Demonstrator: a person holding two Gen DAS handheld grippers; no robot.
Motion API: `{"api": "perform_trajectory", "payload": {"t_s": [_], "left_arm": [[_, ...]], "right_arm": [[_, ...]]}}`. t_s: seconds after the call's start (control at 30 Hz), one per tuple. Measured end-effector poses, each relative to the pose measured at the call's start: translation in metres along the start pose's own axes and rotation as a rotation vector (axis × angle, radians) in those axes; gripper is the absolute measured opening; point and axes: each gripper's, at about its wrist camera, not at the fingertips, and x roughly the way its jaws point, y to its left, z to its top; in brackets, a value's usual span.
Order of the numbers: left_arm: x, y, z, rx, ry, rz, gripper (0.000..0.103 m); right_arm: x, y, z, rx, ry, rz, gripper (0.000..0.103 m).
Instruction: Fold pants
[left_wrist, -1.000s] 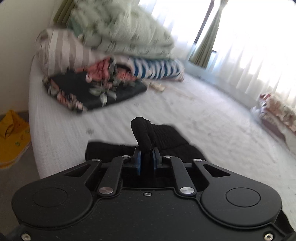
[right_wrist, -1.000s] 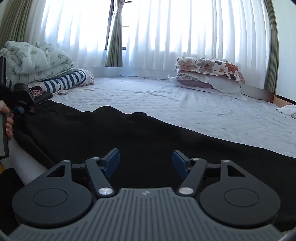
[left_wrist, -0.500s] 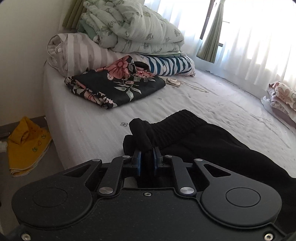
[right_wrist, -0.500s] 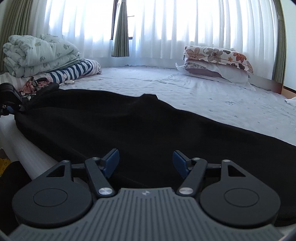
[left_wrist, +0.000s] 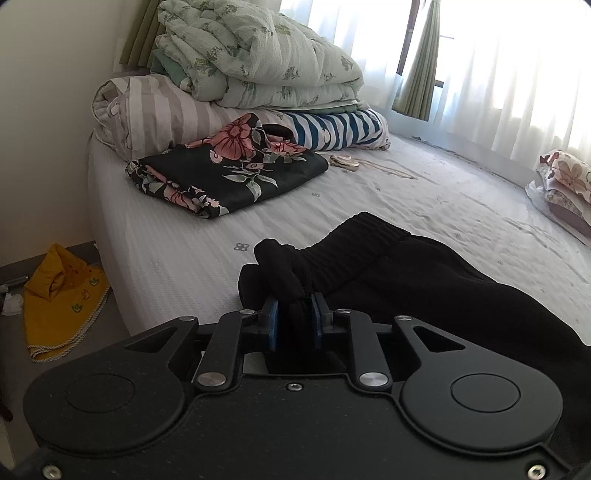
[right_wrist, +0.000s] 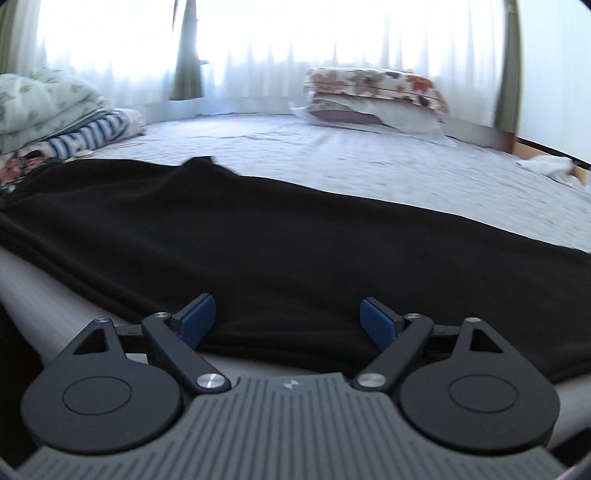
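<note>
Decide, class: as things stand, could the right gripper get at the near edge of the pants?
Probably yes. The right gripper is open, its fingers spread over the near edge of the pants, and nothing lies between them. The left gripper is shut on the waistband end, off to the side.

Black pants (right_wrist: 295, 251) flat across bed (right_wrist: 369, 158)

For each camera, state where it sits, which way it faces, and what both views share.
Left wrist: behind the left gripper, shut on the black pants waistband, facing the folded bedding pile and wall.
Right wrist: behind the open right gripper, at the bed edge, facing curtains and floral pillows.
Shared: pants, bed, bedding pile, curtains, pillows.
</note>
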Motion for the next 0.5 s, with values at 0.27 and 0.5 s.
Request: {"api": "perform_trajectory", "payload": {"t_s": [0.27, 0.5], "left_arm": [[-0.018, -0.01, 0.003, -0.027, -0.035, 0.016, 0.039], [-0.061, -0.041, 0.003, 0.037, -0.144, -0.042, 0.049]], "right_arm": [[-0.022, -0.082, -0.019, 0.091, -0.055, -0.153, 0.093], [-0.035, -0.12, -0.025, 0.147, -0.109, -0.261, 0.093]]}}
